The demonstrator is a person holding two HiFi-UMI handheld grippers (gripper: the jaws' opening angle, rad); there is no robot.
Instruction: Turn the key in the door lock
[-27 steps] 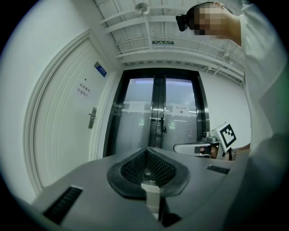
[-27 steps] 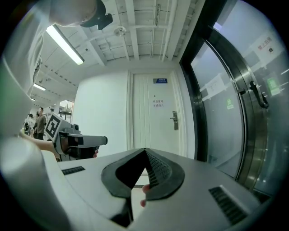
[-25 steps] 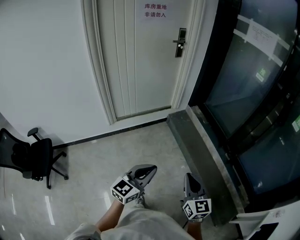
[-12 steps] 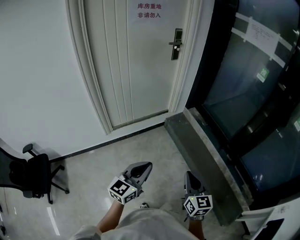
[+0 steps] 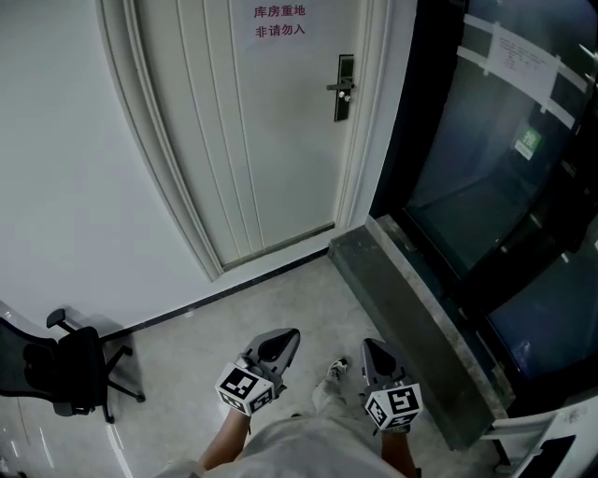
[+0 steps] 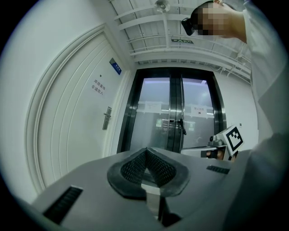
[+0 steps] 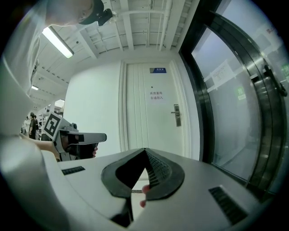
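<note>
The white door (image 5: 266, 131) stands ahead, with a dark lock plate and lever handle (image 5: 343, 87) at its right edge. A key at the lock is too small to make out. Both grippers are low in the head view, held level and far short of the door. My left gripper (image 5: 288, 336) has its jaws shut with nothing between them, as its own view shows (image 6: 145, 150), with the lock (image 6: 107, 118) small and far off. My right gripper (image 5: 369, 345) is likewise shut and empty (image 7: 145, 151), pointing toward the lock (image 7: 177, 115).
A red-lettered sign (image 5: 279, 21) hangs high on the door. Dark glass doors (image 5: 495, 159) fill the right side behind a grey stone ledge (image 5: 411, 317). A black office chair (image 5: 56, 373) stands at the lower left on the glossy floor.
The door and lock have come nearer and slid left in the head view. Both grippers travelled forward together, still shut. The chair has drifted toward the lower left corner.
</note>
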